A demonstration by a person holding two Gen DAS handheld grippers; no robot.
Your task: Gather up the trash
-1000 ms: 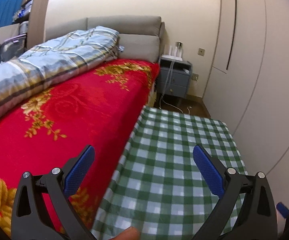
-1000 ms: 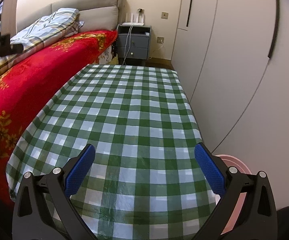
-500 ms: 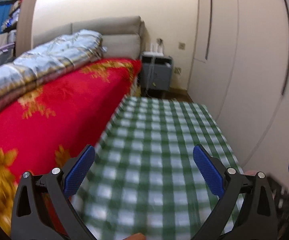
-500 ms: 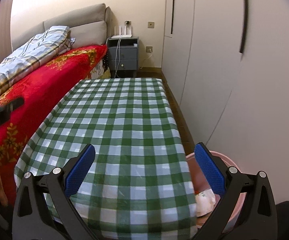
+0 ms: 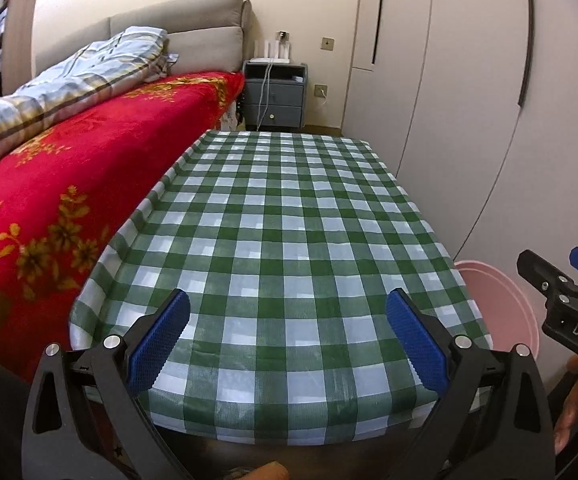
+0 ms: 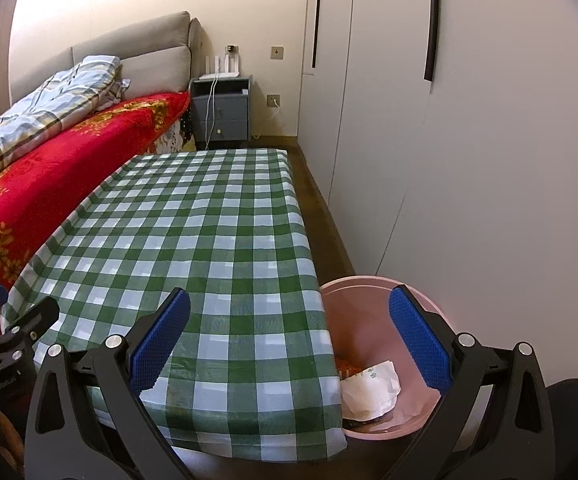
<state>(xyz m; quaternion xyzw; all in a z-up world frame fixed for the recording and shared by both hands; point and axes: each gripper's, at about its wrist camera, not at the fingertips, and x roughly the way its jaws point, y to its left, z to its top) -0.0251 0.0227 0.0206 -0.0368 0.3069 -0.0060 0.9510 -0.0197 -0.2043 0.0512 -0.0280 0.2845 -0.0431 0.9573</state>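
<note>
Both your left claw (image 5: 287, 336) and right claw (image 6: 289, 336) gape wide, empty; that crumpled wrapper (image 6: 371, 392) below-right looks light, squishy — pinch its middle.

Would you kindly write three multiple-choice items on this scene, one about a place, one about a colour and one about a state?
1. Where is the pink basin?
A. On the bed
B. On the floor beside the table's right edge
C. On the nightstand

2. What colours is the tablecloth?
A. Green and white check
B. Plain red
C. Blue stripes

3. How does the right gripper stand?
A. Shut on paper
B. Shut on nothing
C. Open and empty

Answers:
1 B, its rim shows low against the cloth's hanging right side.
2 A, the check covers the whole top.
3 C, its blue pads stand wide apart with nothing between; the crumpled white paper lies in the basin.
</note>
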